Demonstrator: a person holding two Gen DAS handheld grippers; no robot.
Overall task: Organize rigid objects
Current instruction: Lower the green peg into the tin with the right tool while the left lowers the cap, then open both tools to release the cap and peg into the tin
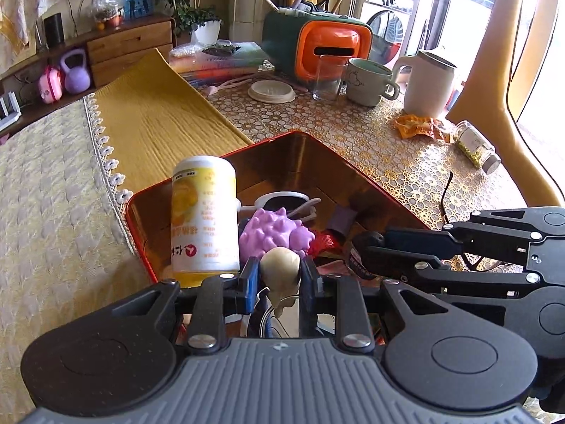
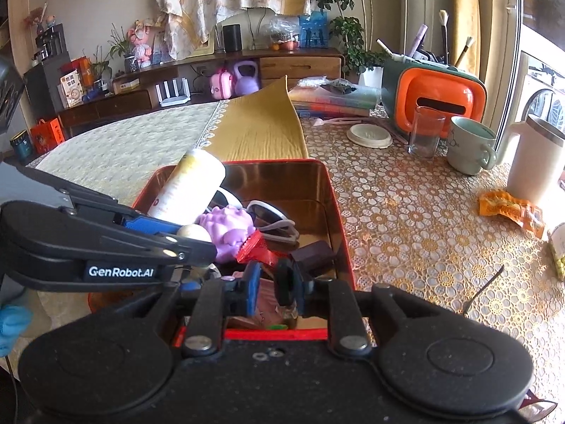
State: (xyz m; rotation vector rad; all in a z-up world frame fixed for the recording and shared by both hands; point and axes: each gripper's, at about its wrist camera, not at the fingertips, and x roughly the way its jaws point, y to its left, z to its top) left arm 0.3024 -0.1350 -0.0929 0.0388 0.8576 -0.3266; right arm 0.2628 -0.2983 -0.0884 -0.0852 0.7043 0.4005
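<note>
A red tin [image 1: 289, 159] [image 2: 282, 160] with a gold inside holds a yellow-and-white can [image 1: 204, 212] [image 2: 187, 190], a purple spiky toy [image 1: 275, 233] [image 2: 229, 229], white sunglasses [image 1: 282, 199] [image 2: 272, 219], a red wrapper [image 2: 256, 249] and a dark block [image 2: 314, 254]. Over the tin's near left corner, my left gripper [image 1: 279, 279] [image 2: 194, 238] is shut on a cream knob-shaped piece [image 1: 280, 261]. My right gripper [image 2: 273, 282] [image 1: 367, 247] hangs over the near end of the tin. A small black round piece [image 2: 286, 282] lies against its right pad, with a gap to the left pad.
On the gold lace table cover stand an orange-and-green box [image 1: 328, 46], a glass [image 1: 328, 77], a mug [image 1: 369, 81] and a white jug [image 1: 427, 81]. An orange snack wrapper [image 1: 416, 125] and a fallen jar [image 1: 476, 145] lie at the right. A yellow cloth [image 1: 159, 113] lies left of the tin.
</note>
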